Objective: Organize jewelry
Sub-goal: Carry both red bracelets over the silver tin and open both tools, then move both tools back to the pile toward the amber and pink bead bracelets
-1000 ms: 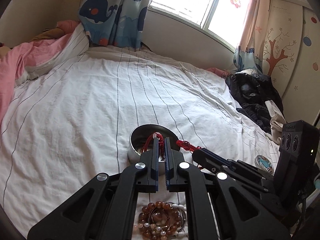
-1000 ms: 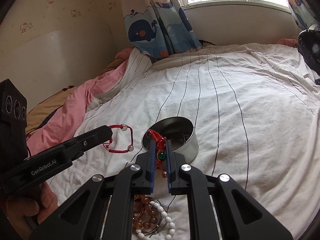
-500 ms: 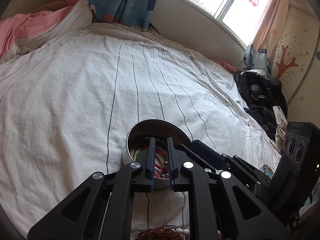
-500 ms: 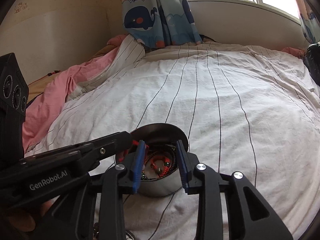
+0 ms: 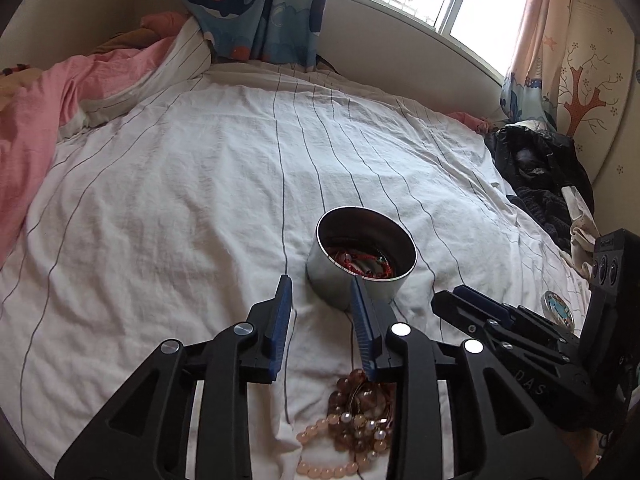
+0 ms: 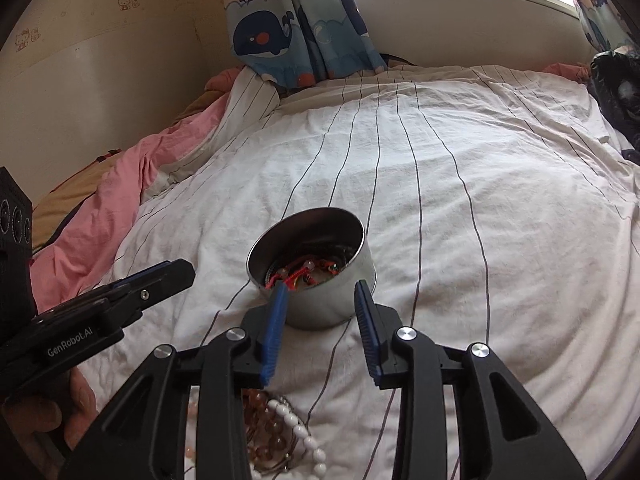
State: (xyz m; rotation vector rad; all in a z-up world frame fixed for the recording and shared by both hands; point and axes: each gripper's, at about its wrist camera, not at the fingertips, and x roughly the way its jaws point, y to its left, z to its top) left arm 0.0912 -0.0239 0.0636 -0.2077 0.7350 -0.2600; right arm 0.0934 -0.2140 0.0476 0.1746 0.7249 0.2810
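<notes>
Over a striped white bedsheet (image 5: 180,208), the left gripper (image 5: 320,292) and right gripper (image 6: 320,294) hover low, jaws spread and empty, both angled toward a round metal tin (image 6: 332,300) holding red cord bracelets (image 6: 298,274). A heap of amber and pale bead strands (image 5: 356,424) lies on the sheet beneath the grippers, near the tin. A hand (image 6: 48,412), partly hidden, appears to grasp the left tool's handle.

Hidden / cut off
Bead pile (image 5: 356,432) at bed's (image 5: 180,184) near edge partly under tool bodies, cut by frame bottom; tin's (image 6: 320,304) contents tangled, pieces can't be told apart; small disc (image 5: 558,308) too small to ID.
</notes>
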